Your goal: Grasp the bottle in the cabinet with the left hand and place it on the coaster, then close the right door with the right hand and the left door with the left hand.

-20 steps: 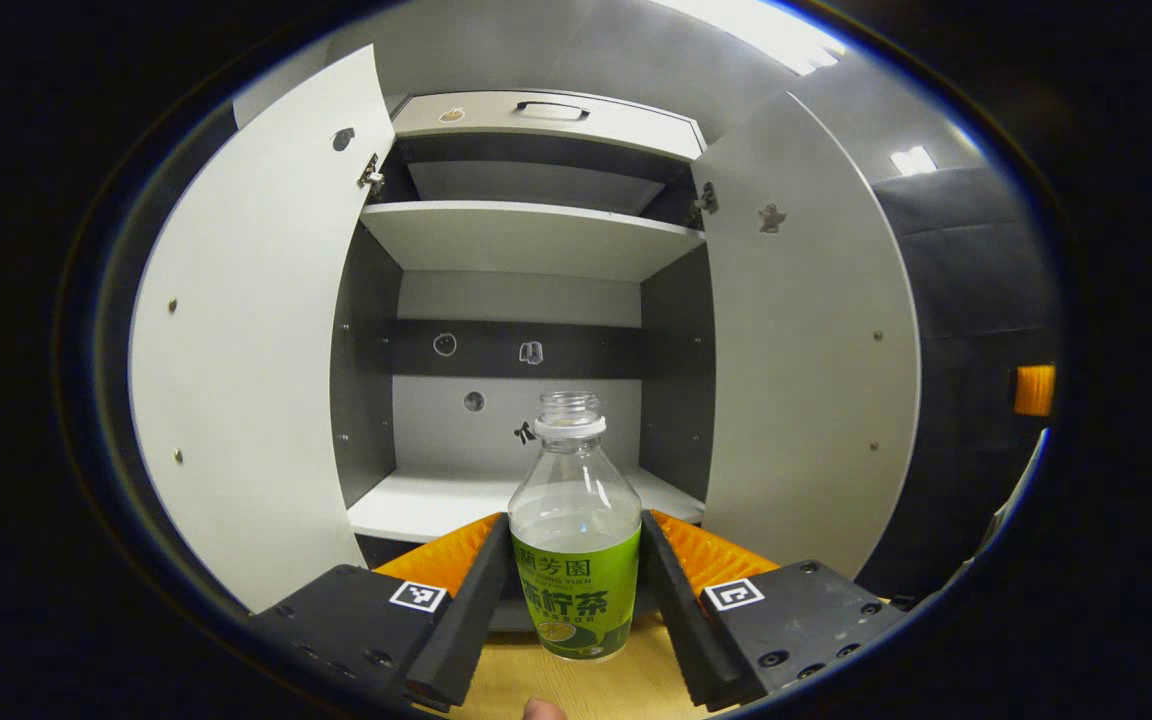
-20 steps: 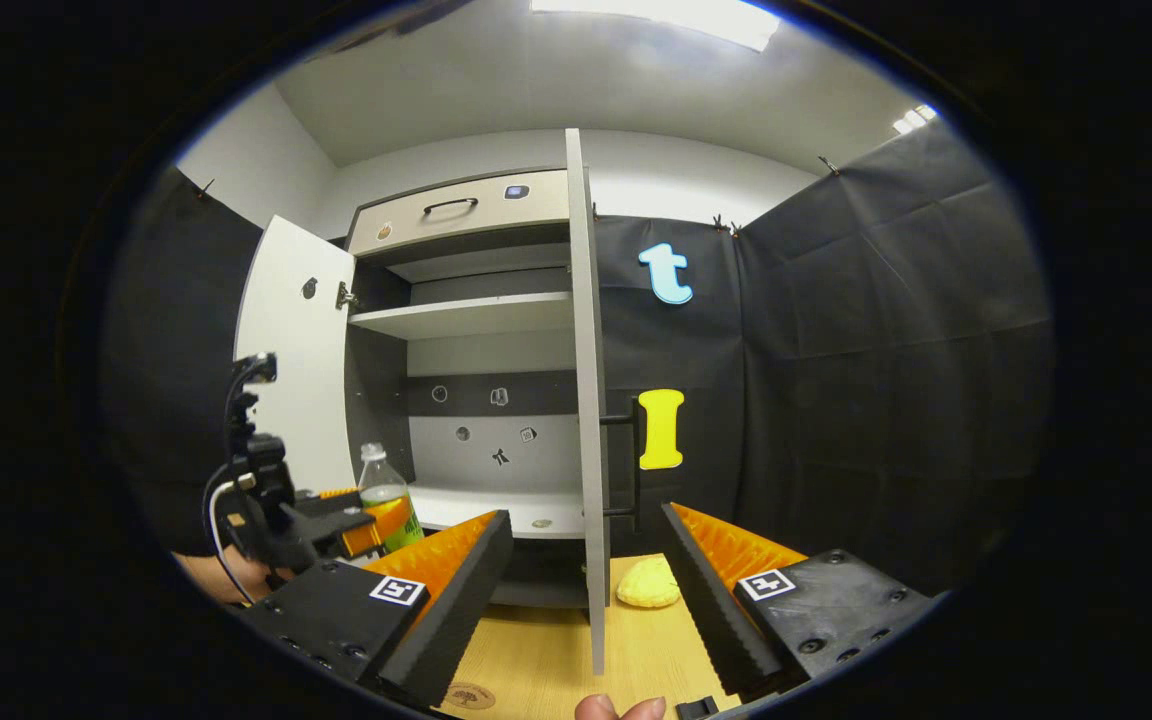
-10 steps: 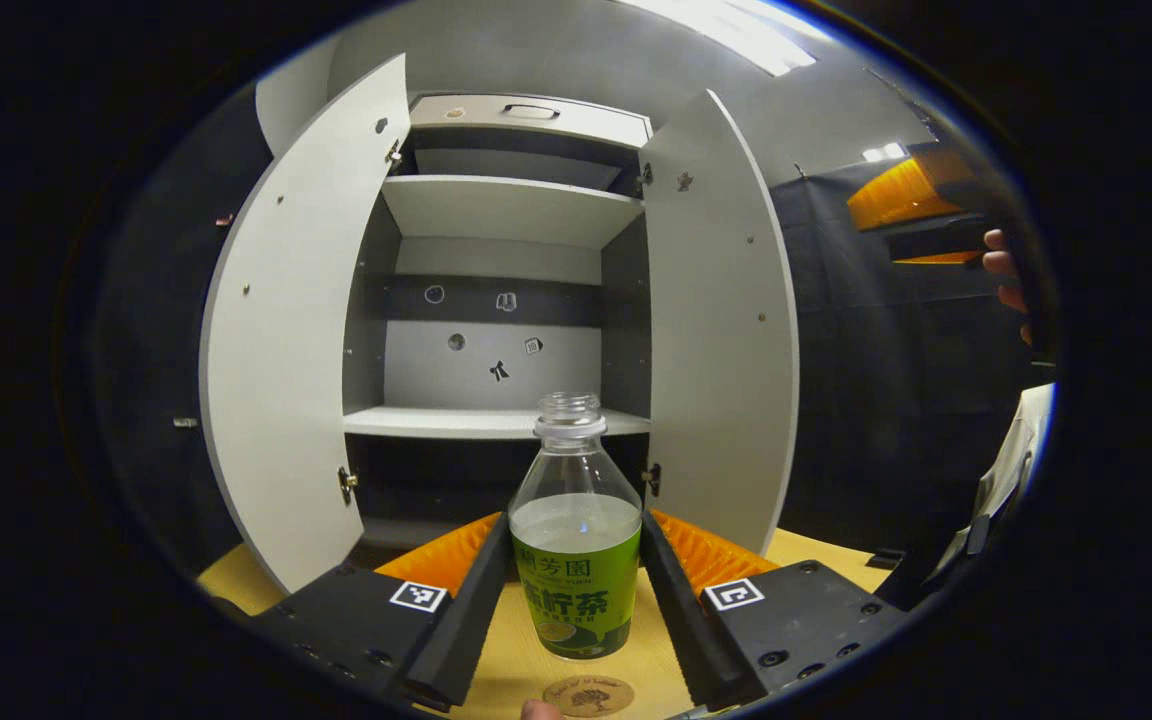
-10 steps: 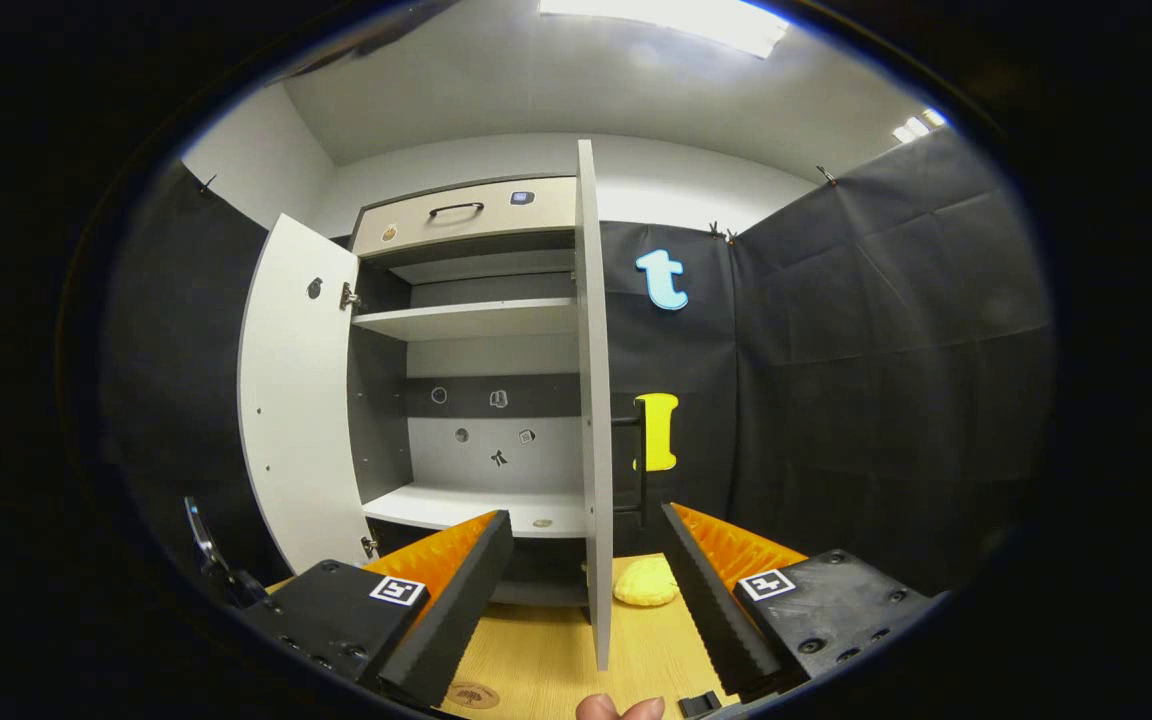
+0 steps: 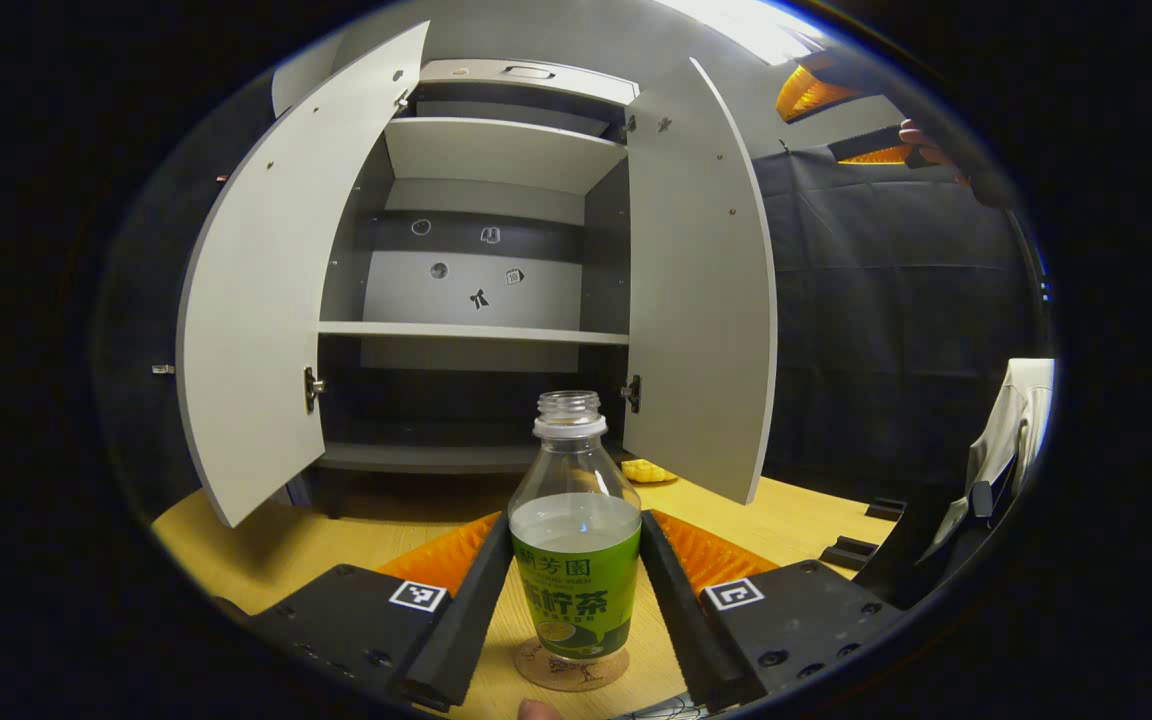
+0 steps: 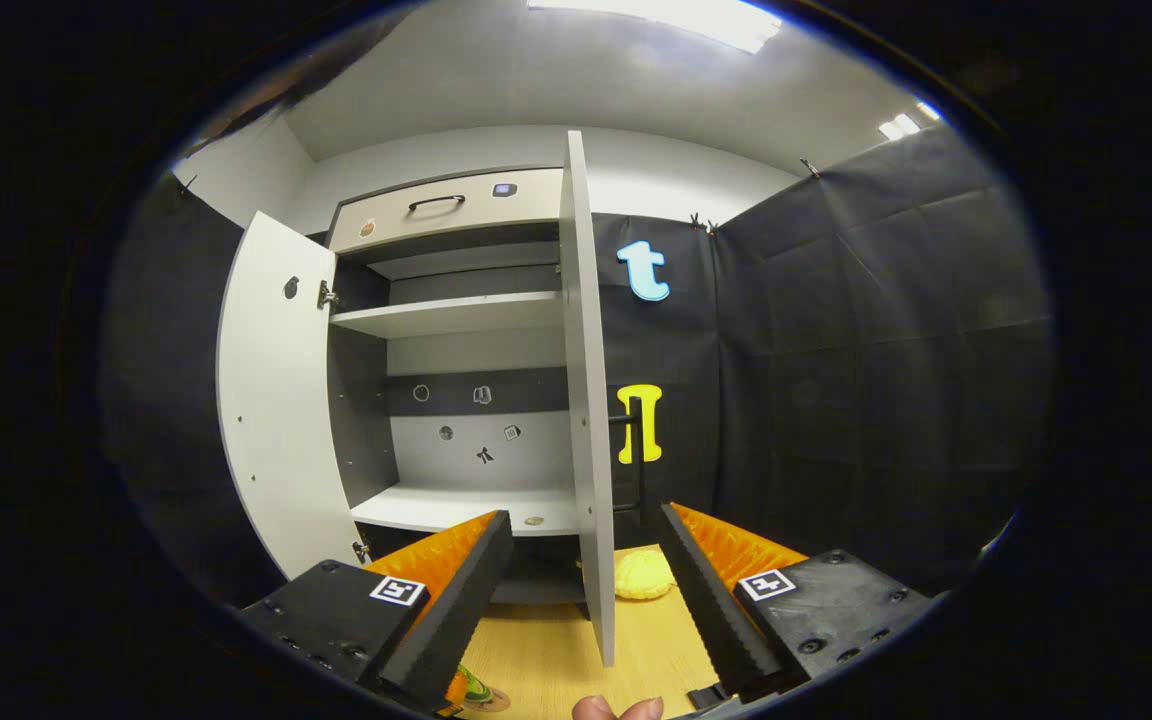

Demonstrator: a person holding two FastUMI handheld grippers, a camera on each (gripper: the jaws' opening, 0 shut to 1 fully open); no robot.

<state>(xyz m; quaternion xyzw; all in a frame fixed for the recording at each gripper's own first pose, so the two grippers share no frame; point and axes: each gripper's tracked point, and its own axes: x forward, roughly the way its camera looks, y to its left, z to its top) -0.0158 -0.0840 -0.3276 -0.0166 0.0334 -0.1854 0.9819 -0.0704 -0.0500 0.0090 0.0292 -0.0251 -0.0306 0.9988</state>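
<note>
Bottle (image 5: 576,540) sat over the coaster (image 5: 570,668) on the counter (image 5: 796,515), my left tongs (image 5: 574,600) clamped on its sides to steady it. My right tongs (image 6: 586,600) gaped wide astride the right door's (image 6: 586,400) edge, ready to push.

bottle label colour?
Green with light lettering on the bottle, held in the left gripper; clearest in the left gripper view.

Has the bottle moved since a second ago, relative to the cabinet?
Yes. The bottle, held in the left gripper, has come out of the cabinet and down; it now stands over the coaster on the table.
</note>
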